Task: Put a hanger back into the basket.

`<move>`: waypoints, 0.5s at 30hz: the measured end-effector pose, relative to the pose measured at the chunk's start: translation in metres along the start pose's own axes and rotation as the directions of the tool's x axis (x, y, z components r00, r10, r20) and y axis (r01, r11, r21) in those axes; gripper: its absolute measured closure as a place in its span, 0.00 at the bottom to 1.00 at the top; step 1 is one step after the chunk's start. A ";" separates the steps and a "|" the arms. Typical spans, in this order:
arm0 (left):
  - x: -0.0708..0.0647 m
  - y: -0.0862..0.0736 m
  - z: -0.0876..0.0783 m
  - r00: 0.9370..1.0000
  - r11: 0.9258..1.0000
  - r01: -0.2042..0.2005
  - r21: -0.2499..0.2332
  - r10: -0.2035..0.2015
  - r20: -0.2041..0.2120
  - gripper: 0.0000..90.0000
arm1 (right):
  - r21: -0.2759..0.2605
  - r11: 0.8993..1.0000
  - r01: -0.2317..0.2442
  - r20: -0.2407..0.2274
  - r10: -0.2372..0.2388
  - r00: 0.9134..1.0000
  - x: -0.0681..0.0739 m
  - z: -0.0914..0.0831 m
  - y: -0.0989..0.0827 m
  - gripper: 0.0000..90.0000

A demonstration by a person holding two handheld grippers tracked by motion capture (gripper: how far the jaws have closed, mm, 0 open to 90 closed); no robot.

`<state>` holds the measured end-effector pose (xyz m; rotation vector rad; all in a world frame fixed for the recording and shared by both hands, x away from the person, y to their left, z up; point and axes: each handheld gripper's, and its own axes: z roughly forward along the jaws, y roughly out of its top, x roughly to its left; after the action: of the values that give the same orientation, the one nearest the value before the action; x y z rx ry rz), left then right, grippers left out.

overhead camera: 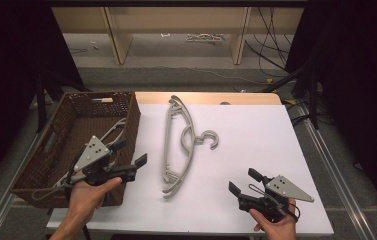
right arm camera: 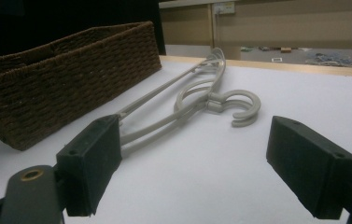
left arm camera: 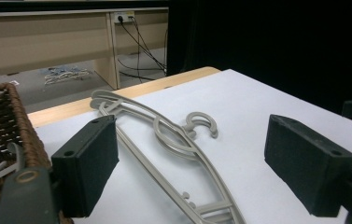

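A grey plastic hanger [overhead camera: 178, 145] lies flat on the white table [overhead camera: 256, 135], its hook toward the right. In the left gripper view the hanger [left arm camera: 173, 140] stretches away between the jaws, and in the right gripper view the hanger [right arm camera: 197, 105] lies ahead on the table. My left gripper [overhead camera: 130, 152] is open over the right front corner of the brown wicker basket [overhead camera: 126, 107], left of the hanger. My right gripper [overhead camera: 245, 181] is open near the table's front right, empty. Another grey hanger [overhead camera: 111, 132] lies inside the basket.
The wicker basket [right arm camera: 66, 79] stands at the table's left edge. A wooden strip [overhead camera: 201, 97] borders the far edge of the table. Beyond it, cables [overhead camera: 271, 45] and wooden furniture legs [overhead camera: 116, 35] stand on the floor. Metal rails run along both sides.
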<state>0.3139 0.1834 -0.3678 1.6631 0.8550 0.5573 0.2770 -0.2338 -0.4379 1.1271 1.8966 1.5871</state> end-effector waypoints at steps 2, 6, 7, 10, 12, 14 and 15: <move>-0.003 -0.003 0.002 1.000 1.000 0.001 0.011 -0.002 0.010 0.19 | 0.005 1.000 0.014 0.014 -0.014 1.000 -0.001 -0.001 0.001 0.21; -0.009 -0.006 0.007 1.000 1.000 -0.015 0.022 0.015 0.013 0.19 | 0.008 1.000 -0.005 0.020 0.005 1.000 -0.001 -0.003 0.001 0.21; -0.010 -0.006 0.008 1.000 1.000 -0.020 0.024 0.020 0.012 0.19 | -0.005 1.000 0.001 0.013 -0.001 1.000 -0.002 -0.003 0.001 0.21; -0.013 -0.009 0.012 0.999 0.999 -0.028 0.040 0.027 0.025 0.19 | -0.006 1.000 0.008 0.016 -0.008 1.000 -0.002 -0.003 0.000 0.20; -0.015 -0.012 0.016 0.999 0.998 -0.033 0.056 0.031 0.032 0.19 | 0.002 1.000 0.013 0.023 -0.013 1.000 -0.002 -0.003 0.001 0.20; -0.017 -0.014 0.019 0.999 0.997 -0.034 0.066 0.032 0.038 0.19 | 0.001 1.000 0.008 0.013 -0.008 1.000 -0.001 -0.002 0.001 0.20; -0.017 -0.015 0.021 0.998 0.997 -0.035 0.066 0.033 0.044 0.19 | 0.002 1.000 0.012 0.016 -0.012 1.000 -0.001 -0.002 0.001 0.20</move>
<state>0.3147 0.1586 -0.3864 1.7476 0.8231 0.5189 0.2761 -0.2362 -0.4368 1.1241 1.8910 1.5655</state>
